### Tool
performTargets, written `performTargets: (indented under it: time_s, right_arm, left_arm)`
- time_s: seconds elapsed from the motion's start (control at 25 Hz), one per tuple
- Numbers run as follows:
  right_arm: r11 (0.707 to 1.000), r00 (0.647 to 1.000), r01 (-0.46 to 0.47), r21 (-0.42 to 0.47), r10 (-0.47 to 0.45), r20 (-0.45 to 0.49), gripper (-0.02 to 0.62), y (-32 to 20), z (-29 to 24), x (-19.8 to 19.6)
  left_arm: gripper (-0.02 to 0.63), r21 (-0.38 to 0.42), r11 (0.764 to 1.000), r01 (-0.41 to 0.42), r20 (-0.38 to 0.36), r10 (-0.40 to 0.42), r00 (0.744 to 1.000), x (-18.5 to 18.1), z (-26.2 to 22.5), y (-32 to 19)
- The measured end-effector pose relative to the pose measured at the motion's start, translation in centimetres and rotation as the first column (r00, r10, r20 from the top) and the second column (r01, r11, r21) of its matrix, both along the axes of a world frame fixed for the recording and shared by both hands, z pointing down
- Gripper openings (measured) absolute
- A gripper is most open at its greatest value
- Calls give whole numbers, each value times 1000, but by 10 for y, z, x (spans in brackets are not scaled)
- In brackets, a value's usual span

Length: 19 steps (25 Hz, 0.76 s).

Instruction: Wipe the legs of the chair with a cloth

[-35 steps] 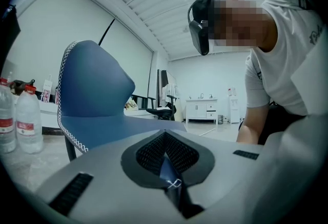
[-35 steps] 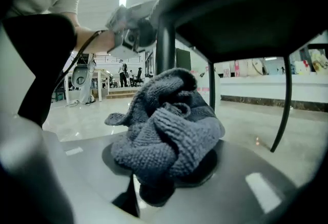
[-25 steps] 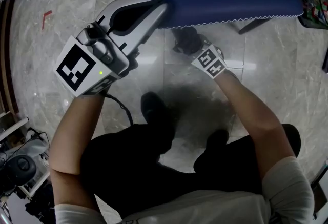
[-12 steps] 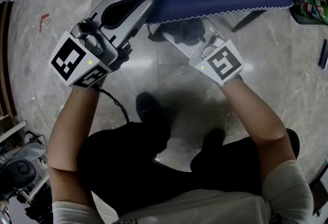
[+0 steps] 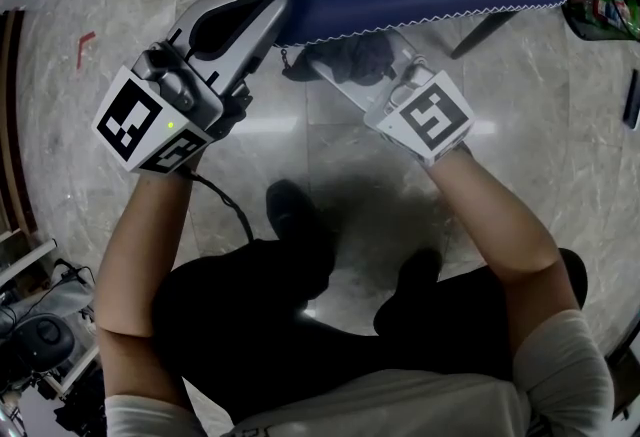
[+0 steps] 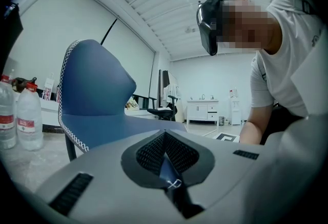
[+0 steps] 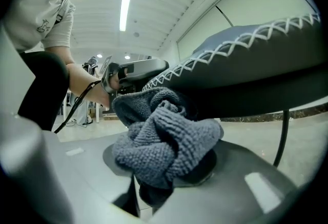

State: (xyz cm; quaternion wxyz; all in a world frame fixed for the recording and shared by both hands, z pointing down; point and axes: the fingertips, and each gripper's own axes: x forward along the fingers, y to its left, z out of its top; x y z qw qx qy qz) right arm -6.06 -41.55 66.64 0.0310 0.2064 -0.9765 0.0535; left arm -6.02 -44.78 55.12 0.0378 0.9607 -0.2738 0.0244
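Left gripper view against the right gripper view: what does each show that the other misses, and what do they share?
Only the left gripper view: two clear plastic water bottles with red labels and the chair's backrest. Only the right gripper view: the bunched grey knitted cloth clamped in the right hand-held gripper, under the seat's dark underside. Both: the blue upholstered chair with white zigzag stitching, the person's white shirt, and the left hand-held gripper shut on the seat edge.
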Motion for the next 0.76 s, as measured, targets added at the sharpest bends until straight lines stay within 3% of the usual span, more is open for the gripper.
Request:
performTargets:
  time_s: [0.76]
  right_arm:
    - [1000,1000,-14,1,14,3,127,1,1,4]
  left_arm:
    - [5,3,1000,-15,-1,15,1000,0,0,0]
